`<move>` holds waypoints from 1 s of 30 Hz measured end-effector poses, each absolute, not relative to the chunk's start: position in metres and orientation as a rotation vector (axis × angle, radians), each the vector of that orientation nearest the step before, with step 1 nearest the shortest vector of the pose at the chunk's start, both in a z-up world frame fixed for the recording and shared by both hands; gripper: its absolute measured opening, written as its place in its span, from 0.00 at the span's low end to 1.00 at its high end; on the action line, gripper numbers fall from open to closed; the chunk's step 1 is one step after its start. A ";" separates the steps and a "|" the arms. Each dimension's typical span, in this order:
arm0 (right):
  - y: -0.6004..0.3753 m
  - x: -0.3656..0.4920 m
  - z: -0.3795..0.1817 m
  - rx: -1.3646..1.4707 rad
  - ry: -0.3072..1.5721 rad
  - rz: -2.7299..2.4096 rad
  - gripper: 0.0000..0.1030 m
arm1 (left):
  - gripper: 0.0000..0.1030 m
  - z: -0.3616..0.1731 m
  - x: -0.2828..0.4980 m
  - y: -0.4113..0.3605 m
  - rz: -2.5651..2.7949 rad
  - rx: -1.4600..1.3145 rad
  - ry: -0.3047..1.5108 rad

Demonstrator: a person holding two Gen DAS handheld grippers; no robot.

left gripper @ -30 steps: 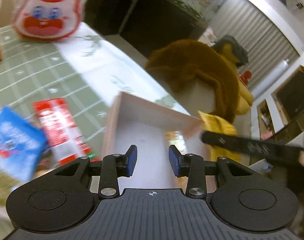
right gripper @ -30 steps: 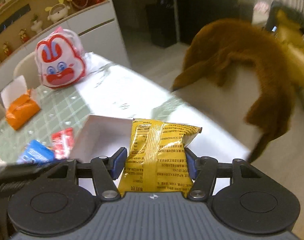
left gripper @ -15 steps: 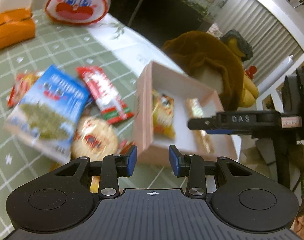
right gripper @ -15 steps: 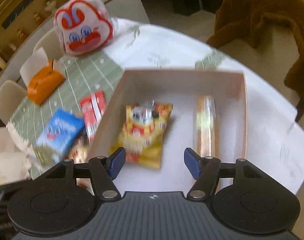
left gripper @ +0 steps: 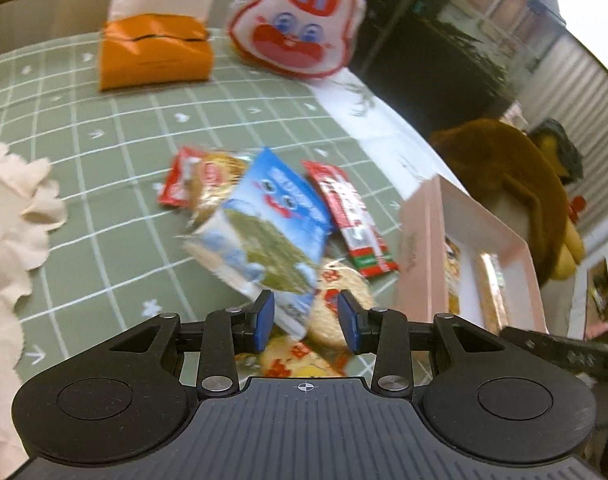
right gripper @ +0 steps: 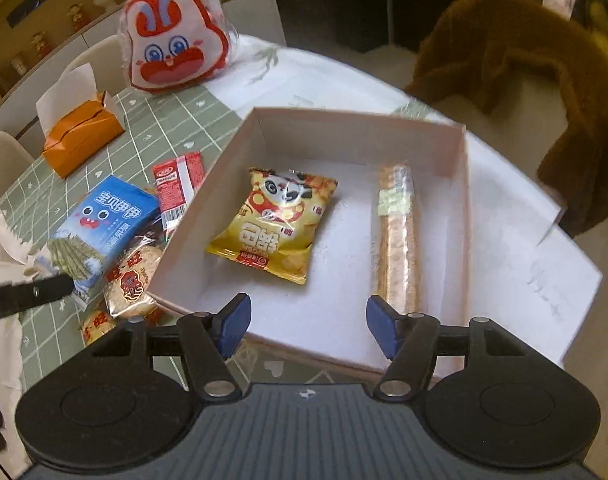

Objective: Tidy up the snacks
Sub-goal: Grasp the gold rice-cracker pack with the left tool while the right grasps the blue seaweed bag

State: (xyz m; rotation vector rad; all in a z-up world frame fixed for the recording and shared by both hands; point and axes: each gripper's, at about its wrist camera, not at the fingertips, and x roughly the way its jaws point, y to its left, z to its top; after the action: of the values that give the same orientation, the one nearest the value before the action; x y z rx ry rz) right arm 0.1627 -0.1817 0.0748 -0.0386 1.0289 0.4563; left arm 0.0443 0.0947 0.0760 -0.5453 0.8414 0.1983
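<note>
A pink open box sits on the table with a yellow panda snack packet and a long biscuit roll lying inside. My right gripper hovers over the box's near edge, open and empty. Left of the box lies a loose pile: a blue packet, a red packet and round rice crackers. My left gripper is open just above this pile. The blue packet's corner shows between its fingers, and the pads are not pressing on it.
A rabbit-face bag and an orange tissue box stand at the far side of the green checked tablecloth. A brown coat hangs on a chair beyond the box. A cream frilled cloth lies at the left edge.
The right gripper let go of the yellow packet, which now lies in the box. The left gripper swung left from the box to over the snack pile.
</note>
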 end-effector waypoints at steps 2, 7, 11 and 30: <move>-0.183 0.153 0.081 -0.069 1.002 0.449 0.63 | 0.38 0.075 0.042 0.095 0.203 -0.538 0.861; -0.182 0.128 0.091 -0.131 0.962 0.457 0.65 | 0.38 0.059 0.042 0.089 0.208 -0.547 0.972; -0.176 0.112 0.087 -0.179 0.961 0.456 0.66 | 0.38 0.047 0.041 0.080 0.248 -0.561 1.012; -0.117 0.108 0.066 -0.152 1.013 0.621 0.68 | 0.48 0.040 0.033 0.063 0.208 -0.334 1.001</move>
State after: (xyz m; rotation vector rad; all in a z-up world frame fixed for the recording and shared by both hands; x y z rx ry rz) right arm 0.1082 -0.1165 0.0661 -0.1522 1.0125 0.6209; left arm 0.0333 0.0634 0.0404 -0.3335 1.0006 0.2082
